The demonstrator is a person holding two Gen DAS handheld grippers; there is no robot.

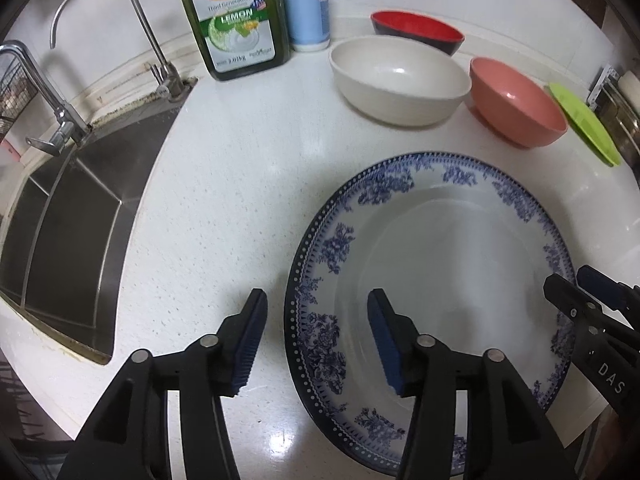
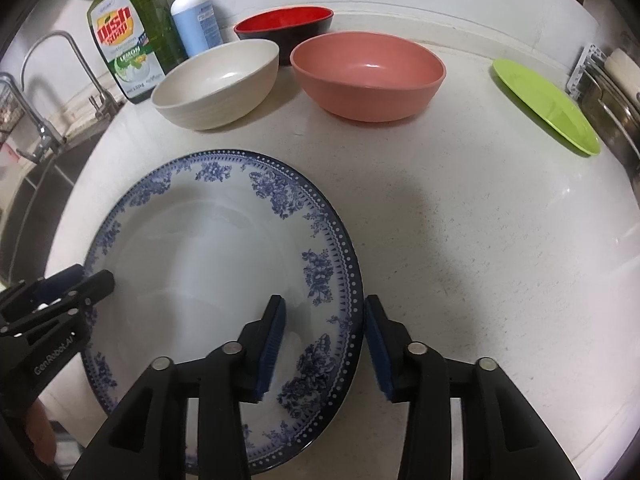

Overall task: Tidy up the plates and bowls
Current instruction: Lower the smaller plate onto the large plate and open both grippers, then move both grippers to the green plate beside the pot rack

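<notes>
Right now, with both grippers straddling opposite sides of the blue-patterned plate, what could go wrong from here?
1. The blue-patterned plate lies close to the counter's front edge; uneven closing by the left gripper and right gripper might push it off.
2. Each open gripper straddles only the rim, so a lifted plate may tilt or slip.
3. The cream bowl and pink bowl sit just behind; a forward shove could knock them.

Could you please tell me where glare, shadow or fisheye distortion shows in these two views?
Left wrist: a glare spot on the countertop beside the blue floral plate; the sink edge bows. Right wrist: soft shadow right of the plate; highlight inside the pink bowl.
</notes>
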